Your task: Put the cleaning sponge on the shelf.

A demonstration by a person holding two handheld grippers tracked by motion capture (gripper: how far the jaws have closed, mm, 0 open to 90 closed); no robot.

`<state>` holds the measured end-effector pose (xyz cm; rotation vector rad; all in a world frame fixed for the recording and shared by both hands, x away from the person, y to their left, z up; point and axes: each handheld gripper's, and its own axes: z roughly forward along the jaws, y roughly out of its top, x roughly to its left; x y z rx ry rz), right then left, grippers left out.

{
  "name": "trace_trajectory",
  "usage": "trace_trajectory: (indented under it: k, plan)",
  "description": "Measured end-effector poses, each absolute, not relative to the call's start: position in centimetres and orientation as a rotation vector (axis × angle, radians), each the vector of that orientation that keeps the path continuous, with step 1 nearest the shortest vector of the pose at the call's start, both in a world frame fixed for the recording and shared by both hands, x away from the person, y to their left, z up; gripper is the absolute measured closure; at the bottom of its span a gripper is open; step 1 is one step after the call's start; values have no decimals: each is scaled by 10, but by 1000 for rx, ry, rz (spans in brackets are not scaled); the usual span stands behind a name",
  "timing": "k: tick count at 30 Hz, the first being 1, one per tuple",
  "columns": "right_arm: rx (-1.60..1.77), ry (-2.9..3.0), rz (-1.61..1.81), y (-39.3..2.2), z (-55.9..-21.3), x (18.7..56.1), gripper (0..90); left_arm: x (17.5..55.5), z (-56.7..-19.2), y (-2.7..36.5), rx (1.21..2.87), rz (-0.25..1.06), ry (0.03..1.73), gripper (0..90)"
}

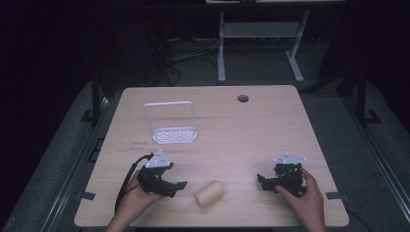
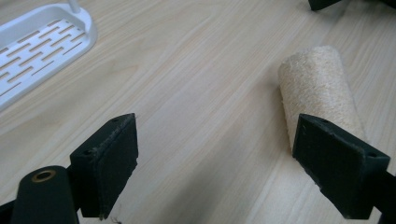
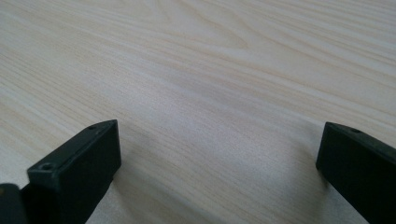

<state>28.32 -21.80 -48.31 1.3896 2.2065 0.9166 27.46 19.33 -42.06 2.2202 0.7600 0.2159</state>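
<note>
Bare desk (image 1: 232,140) lies between the two tongs, except a loofah roll (image 1: 210,193) just beside the left tongs (image 1: 175,186). A white rack (image 1: 173,126) stands farther back on the left.

Light wooden table (image 1: 251,130), white slotted rack (image 1: 173,131), loofah roll (image 1: 209,194)

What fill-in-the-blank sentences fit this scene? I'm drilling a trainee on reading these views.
1. The loofah roll lies nearest the ___ gripper.
2. Both grippers' jaws stand ___.
3. The white rack stands on the ___ half of the table.
4. The right gripper holds ___.

Missing: left; open; left; nothing
</note>
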Motion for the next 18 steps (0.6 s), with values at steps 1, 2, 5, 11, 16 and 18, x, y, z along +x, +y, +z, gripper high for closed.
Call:
trace_trajectory:
  k: [1,2,5,11,16,18]
  plan:
    - [1390,2207,917,-218,-483,283,0,275,-420,192,2222,217,756,139]
    - [1390,2206,917,-218,-483,283,0,275,-420,191,2224,217,751,139]
    - [1391,2206,917,-218,-483,283,0,275,-419,187,2225,212,745,139]
    - [1390,2207,916,-218,-483,283,0,276,-417,181,2227,203,730,139]
    - [1390,2207,916,-218,-483,283,0,276,-416,174,2232,192,717,139]
    - [1390,2207,916,-218,-483,283,0,276,-417,171,2226,186,715,139]
